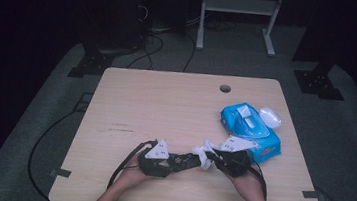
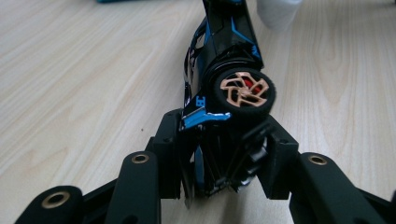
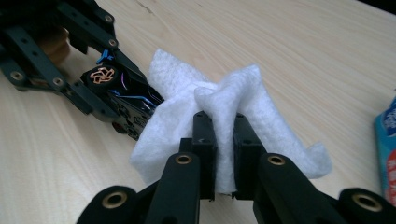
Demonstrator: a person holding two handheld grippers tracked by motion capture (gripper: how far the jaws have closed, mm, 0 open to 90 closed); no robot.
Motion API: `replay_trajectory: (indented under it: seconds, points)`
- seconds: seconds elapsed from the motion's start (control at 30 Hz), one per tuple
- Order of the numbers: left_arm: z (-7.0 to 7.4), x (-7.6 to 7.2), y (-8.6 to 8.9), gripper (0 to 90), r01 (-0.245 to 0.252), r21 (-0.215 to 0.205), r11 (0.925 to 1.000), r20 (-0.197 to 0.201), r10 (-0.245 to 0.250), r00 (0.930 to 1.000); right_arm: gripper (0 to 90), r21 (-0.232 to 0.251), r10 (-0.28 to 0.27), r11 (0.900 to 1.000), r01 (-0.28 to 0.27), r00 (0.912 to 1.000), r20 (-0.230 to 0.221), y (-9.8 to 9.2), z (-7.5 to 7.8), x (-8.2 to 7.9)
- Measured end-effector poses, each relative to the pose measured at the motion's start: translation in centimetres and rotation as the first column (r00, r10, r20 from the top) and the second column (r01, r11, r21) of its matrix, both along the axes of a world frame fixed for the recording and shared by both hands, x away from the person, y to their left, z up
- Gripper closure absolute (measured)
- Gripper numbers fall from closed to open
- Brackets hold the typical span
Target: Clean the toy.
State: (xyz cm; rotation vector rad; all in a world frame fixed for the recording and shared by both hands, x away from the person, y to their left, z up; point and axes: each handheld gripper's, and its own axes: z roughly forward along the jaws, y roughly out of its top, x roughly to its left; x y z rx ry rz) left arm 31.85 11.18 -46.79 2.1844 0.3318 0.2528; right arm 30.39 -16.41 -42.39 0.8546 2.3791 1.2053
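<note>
Left claw (image 2: 224, 154) clamps the tail end of a black-and-blue toy car (image 2: 224, 51); both pads press on the bodywork just behind a copper-spoked wheel (image 2: 243, 91). Car lies low over the counter (image 1: 166, 104), near centre, nose pointing right toward the other claw.

Right claw (image 3: 224, 154) is nearly pressed together, pinching a bunched white wipe (image 3: 219, 112) between its pads. Loose folds of the wipe drape over the car's front end and seem to touch it; actual contact is hard to confirm in the high view, where the wipe (image 1: 202, 153) is small and dark-edged.

Blue wipes pack (image 1: 249, 130) sits at right, just beyond the right claw, with a white lid-like piece (image 1: 270, 117) at its far side.

Risks from here:
- Grip on the car is at the tail only. Wiping pressure at the nose could lever it out or twist it in the pads.
- Wipe is held by a narrow pinch of fabric. Dragging across wheels or fins could snag it and pull it free.
- Hard clamping may stress thin rear trim.
</note>
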Motion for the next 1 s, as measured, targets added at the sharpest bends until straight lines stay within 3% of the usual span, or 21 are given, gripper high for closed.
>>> replay_trajectory:
  seconds: [0.13, 0.3, 0.37, 0.47, 0.57, 0.67, 0.73, 0.83, 0.93, 1.0]
  points:
    - [0.0, -0.1, 0.0, 57.9, -0.004, 0.000, 1.0000, 0.002, 0.004, 1.0000, 82.1, 0.002, 0.010, 1.000, -0.010, 1.0000, 0.000, 0.7, 0.0, -0.1]
    - [0.0, -0.1, 0.0, 58.0, -0.004, -0.001, 1.0000, 0.000, 0.004, 1.0000, 82.1, 0.021, 0.079, 0.997, -0.079, 0.9969, 0.000, 2.6, -0.1, -0.6]
    - [0.0, -0.1, 0.0, 58.0, -0.004, -0.005, 1.0000, 0.003, 0.004, 1.0000, 82.1, 0.003, 0.084, 0.996, -0.084, 0.9965, 0.009, 2.7, -0.1, -0.6]
    - [0.0, -0.1, 0.1, 58.0, -0.003, -0.003, 1.0000, 0.005, 0.003, 1.0000, 82.2, -0.027, 0.031, 0.999, -0.031, 0.9993, 0.022, 1.6, 0.2, -0.2]
    - [0.0, -0.1, -0.1, 58.0, -0.003, -0.004, 1.0000, 0.006, 0.003, 1.0000, 82.3, 0.010, 0.019, 1.000, -0.019, 0.9998, -0.002, 1.3, 0.1, 0.0]
    - [0.1, -0.1, -0.3, 58.0, -0.004, -0.005, 1.0000, 0.008, 0.004, 1.0000, 82.2, 0.038, 0.077, 0.996, -0.077, 0.9969, -0.017, 3.0, -0.2, -0.2]
    - [0.1, -0.2, -0.3, 58.0, -0.005, -0.003, 1.0000, 0.011, 0.005, 0.9999, 82.1, 0.061, 0.136, 0.989, -0.134, 0.9904, -0.024, 4.9, -0.4, -0.6]
    - [0.2, -0.1, 0.0, 58.1, -0.001, 0.004, 1.0000, 0.014, 0.001, 0.9999, 82.2, 0.046, 0.166, 0.985, -0.165, 0.9861, -0.010, 6.0, -0.4, -0.9]
    - [0.2, -0.1, 0.3, 58.1, -0.010, 0.003, 0.9999, 0.013, 0.009, 0.9999, 82.2, 0.007, 0.124, 0.992, -0.124, 0.9922, 0.004, 4.7, -0.2, -0.6]
    - [0.2, 0.0, 0.5, 58.1, -0.009, 0.004, 0.9999, 0.014, 0.009, 0.9999, 82.3, 0.007, 0.077, 0.997, -0.077, 0.9970, 0.005, 3.3, -0.1, -0.2]
